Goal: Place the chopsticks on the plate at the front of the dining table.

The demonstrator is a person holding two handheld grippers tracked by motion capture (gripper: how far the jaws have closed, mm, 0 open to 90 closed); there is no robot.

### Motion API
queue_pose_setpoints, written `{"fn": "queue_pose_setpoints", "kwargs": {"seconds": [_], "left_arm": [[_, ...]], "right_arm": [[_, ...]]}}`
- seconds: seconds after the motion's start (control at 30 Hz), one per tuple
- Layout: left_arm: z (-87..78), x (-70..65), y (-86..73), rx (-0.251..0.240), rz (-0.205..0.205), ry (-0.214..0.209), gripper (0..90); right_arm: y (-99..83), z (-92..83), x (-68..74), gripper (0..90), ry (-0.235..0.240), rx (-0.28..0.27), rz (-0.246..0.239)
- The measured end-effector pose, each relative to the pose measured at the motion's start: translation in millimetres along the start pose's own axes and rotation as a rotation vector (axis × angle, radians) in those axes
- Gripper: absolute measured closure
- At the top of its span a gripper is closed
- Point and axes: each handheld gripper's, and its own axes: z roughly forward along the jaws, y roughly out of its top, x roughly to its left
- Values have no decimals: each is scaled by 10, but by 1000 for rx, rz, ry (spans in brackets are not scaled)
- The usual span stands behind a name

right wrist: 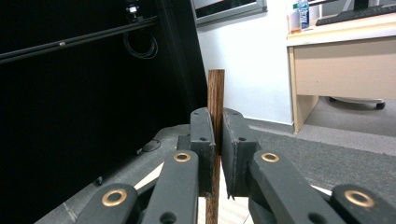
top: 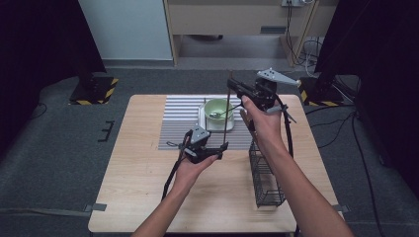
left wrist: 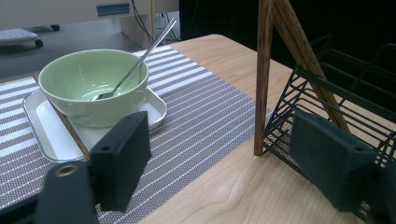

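My right gripper [top: 236, 90] is raised above the table's far right, shut on a pair of brown wooden chopsticks [top: 227, 116] that hang upright. In the right gripper view the gripper [right wrist: 217, 122] clamps a chopstick [right wrist: 215, 91] between its pads. In the left gripper view the chopsticks [left wrist: 262, 70] spread apart toward the bottom, and one tip rests on the table beside the black wire rack [left wrist: 327, 88]. My left gripper [top: 221, 150] is low over the mat near that tip. Its jaws [left wrist: 226, 163] stand open, and the pads touch nothing.
A pale green bowl [top: 218, 107] with a metal spoon [left wrist: 140, 58] in it sits on a white tray [left wrist: 44, 126] on the grey striped placemat [top: 183, 121]. The black wire rack [top: 267, 175] stands at the table's right front. Dark stands and cables flank the table.
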Motion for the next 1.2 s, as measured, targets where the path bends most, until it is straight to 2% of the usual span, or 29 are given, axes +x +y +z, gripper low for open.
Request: {"fn": "queue_pose_setpoints", "kwargs": {"seconds": [0.2,0.33,0.47,0.6,0.73,1.2], "left_arm": [[-6,-30,7,-4,-8,-25,340],[-6,-79,4,-9,10,-38,480],[3,-94,2,-15,-5,-51,608],[18,-100,-9,-2,10,-56,675],[27,-105,-18,1,10,-61,718],[28,-113,-42,0,-9,-74,765]], "right_arm": [[-11,5,3,841,3,3,11],[-14,1,19,840,5,4,12],[-17,-4,35,841,9,8,9],[-15,-8,34,840,6,10,7],[-12,-14,27,840,7,13,7],[-12,-7,34,840,8,17,12]]}}
